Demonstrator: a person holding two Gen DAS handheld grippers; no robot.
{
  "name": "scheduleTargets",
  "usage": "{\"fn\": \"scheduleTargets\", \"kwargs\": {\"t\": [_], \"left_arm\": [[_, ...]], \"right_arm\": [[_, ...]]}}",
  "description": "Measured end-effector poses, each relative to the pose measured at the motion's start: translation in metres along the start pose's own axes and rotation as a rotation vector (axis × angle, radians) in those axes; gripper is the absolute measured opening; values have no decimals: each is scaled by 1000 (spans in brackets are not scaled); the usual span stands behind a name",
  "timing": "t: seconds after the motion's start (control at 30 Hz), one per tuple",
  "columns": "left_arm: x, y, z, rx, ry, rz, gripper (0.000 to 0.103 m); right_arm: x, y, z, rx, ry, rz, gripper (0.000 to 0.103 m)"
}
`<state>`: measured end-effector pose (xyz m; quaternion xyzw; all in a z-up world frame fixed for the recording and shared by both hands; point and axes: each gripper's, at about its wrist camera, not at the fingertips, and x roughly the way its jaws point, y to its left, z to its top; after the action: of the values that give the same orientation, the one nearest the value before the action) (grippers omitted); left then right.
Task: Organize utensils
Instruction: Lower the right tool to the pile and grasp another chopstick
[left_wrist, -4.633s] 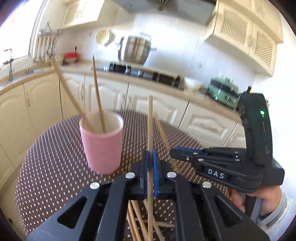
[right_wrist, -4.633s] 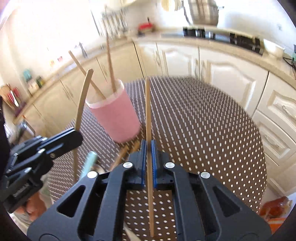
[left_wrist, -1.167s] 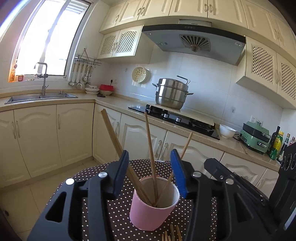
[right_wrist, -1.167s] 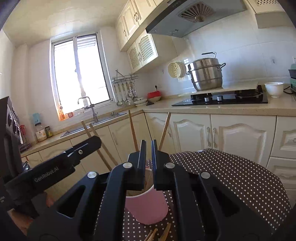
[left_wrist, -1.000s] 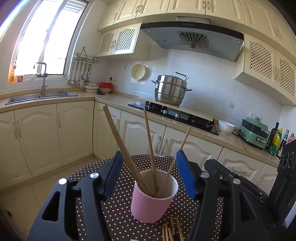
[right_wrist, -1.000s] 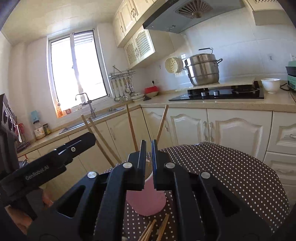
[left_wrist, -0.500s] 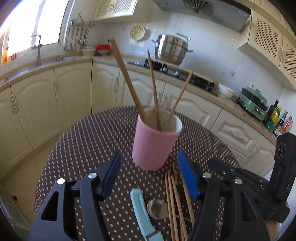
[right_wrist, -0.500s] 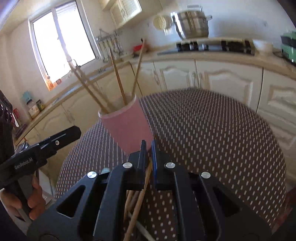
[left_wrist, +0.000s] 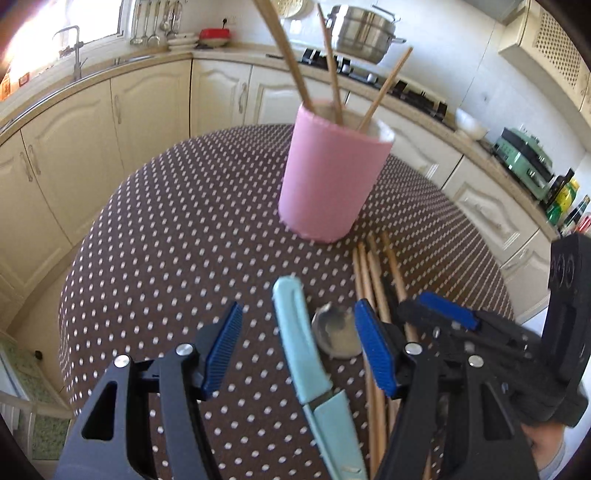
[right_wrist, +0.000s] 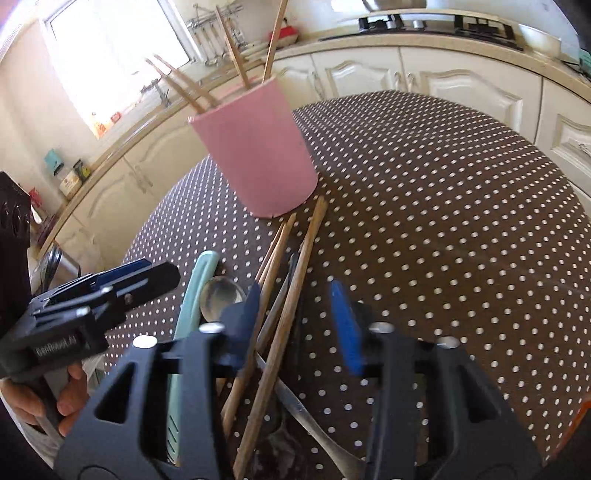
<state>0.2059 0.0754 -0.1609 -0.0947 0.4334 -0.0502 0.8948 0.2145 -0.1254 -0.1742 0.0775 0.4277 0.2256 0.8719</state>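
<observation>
A pink cup (left_wrist: 332, 177) stands on the dotted round table (left_wrist: 177, 236) with several chopsticks upright in it. In front of it lie loose wooden chopsticks (left_wrist: 373, 280), a teal-handled knife (left_wrist: 301, 350) and a metal spoon (left_wrist: 334, 332). My left gripper (left_wrist: 299, 325) hangs open above the knife handle and spoon, touching nothing. In the right wrist view the pink cup (right_wrist: 258, 155) is at upper left. My right gripper (right_wrist: 295, 299) has its jaws opening over the loose chopsticks (right_wrist: 306, 251), which lie between the pads without being pressed. The teal knife (right_wrist: 192, 295) lies to its left.
The left gripper body (right_wrist: 110, 291) and the hand (right_wrist: 70, 398) holding it sit at left in the right wrist view. A metal utensil handle (right_wrist: 310, 424) lies under the chopsticks. The table (right_wrist: 443, 206) drops off toward cream cabinets (left_wrist: 140, 110).
Both grippers have tilted down and sunk from facing the kitchen to hovering over the utensils on the table. The right jaws, shut before, have parted.
</observation>
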Motion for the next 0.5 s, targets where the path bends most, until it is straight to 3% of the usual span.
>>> {"fn": "scheduleTargets", "kwargs": {"t": [0.13, 0.3, 0.5], "left_arm": [[8, 4, -9, 4, 46, 14, 62], [20, 6, -12, -5, 84, 29, 62], [33, 0, -5, 2, 102, 82, 62]], "right_arm": [[7, -2, -5, 12, 29, 13, 15], [0, -11, -4, 19, 21, 24, 8], [-4, -20, 1, 20, 24, 28, 8]]}}
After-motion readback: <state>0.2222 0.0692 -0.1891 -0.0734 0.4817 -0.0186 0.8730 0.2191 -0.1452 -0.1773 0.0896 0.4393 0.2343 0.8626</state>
